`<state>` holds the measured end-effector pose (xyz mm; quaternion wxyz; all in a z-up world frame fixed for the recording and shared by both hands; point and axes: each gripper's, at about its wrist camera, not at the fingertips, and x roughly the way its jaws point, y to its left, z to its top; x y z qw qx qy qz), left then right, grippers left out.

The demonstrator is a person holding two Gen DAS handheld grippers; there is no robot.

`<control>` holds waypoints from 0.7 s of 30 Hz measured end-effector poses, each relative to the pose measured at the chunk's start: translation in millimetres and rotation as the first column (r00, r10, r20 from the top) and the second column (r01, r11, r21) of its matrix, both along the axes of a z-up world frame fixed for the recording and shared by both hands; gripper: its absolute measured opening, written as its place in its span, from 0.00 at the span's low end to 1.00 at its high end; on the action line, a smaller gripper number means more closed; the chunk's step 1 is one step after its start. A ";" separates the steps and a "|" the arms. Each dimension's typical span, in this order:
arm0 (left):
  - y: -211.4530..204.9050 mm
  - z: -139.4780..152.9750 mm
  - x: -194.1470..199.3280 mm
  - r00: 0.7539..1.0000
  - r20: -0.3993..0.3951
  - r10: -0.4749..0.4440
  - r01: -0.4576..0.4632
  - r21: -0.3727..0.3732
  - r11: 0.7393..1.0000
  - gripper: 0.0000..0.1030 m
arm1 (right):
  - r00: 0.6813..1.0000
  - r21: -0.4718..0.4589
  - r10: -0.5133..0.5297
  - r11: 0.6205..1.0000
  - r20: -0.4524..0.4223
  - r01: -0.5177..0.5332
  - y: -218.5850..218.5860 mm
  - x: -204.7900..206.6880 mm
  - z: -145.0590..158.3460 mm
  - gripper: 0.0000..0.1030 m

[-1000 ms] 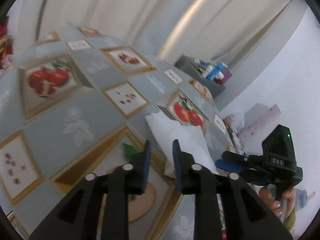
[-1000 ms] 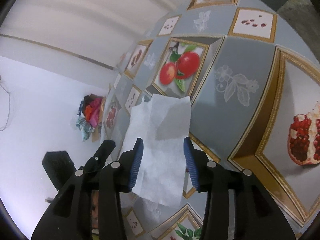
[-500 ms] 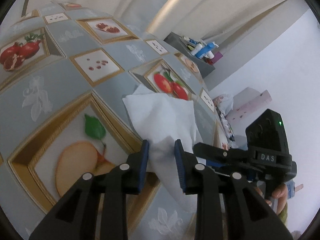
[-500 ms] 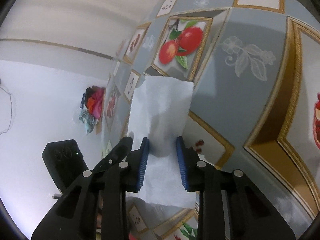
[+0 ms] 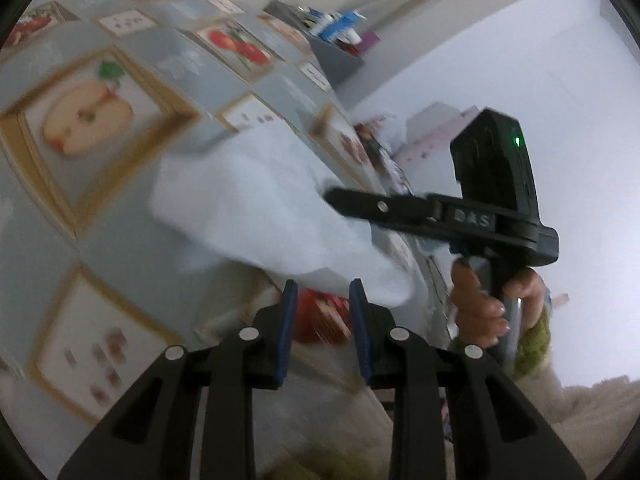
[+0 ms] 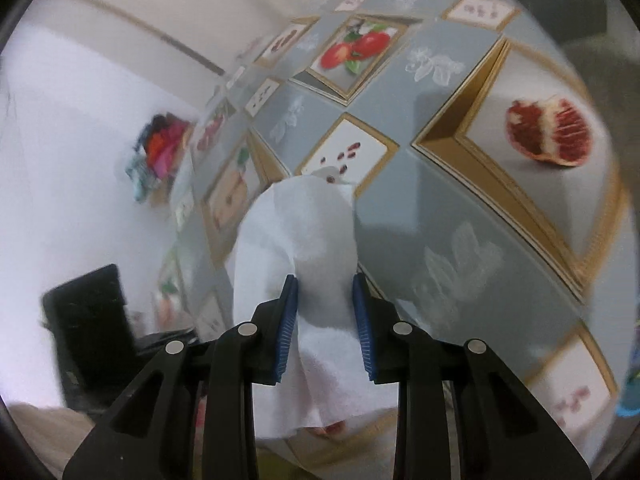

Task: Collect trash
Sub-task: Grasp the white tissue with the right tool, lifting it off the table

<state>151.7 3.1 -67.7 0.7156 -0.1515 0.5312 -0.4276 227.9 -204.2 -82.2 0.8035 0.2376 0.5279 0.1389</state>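
A white tissue (image 5: 256, 208) lies bunched and partly lifted off the fruit-print tablecloth (image 5: 120, 216). My right gripper (image 6: 324, 296) is shut on the tissue (image 6: 304, 224), whose folds are squeezed between the blue pads and hang below them. In the left wrist view the right gripper (image 5: 340, 202) comes in from the right, with a hand (image 5: 476, 304) on its handle. My left gripper (image 5: 322, 292) stands just below the tissue's near edge, its jaws a little apart with only tablecloth showing between them. The left gripper's black body (image 6: 88, 320) shows at the lower left of the right wrist view.
A grey box (image 5: 332, 44) with bottles stands at the table's far end. A heap of colourful cloth (image 6: 160, 148) lies beyond the table by the white wall. The table's edge runs close to the person's green sleeve (image 5: 532, 344).
The right jaws closed on the tissue and gathered it up off the cloth. The left gripper swung across the table, and the tissue is no longer between its fingers.
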 end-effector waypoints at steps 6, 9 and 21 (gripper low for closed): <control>2.0 16.6 -17.0 0.997 0.083 0.003 -0.004 0.010 1.000 0.24 | 0.996 -0.041 -0.047 0.998 0.076 0.050 1.3 -23.7 10.4 0.06; 3.3 24.3 -16.4 0.993 0.117 0.008 -0.010 0.023 1.000 0.24 | 0.989 -0.033 -0.081 0.996 0.124 0.085 -3.9 -34.8 18.7 0.02; -0.7 30.5 10.5 0.982 0.182 0.043 -0.056 0.068 0.996 0.25 | 0.930 0.015 -0.301 0.952 0.212 0.305 -61.1 -78.2 36.7 0.02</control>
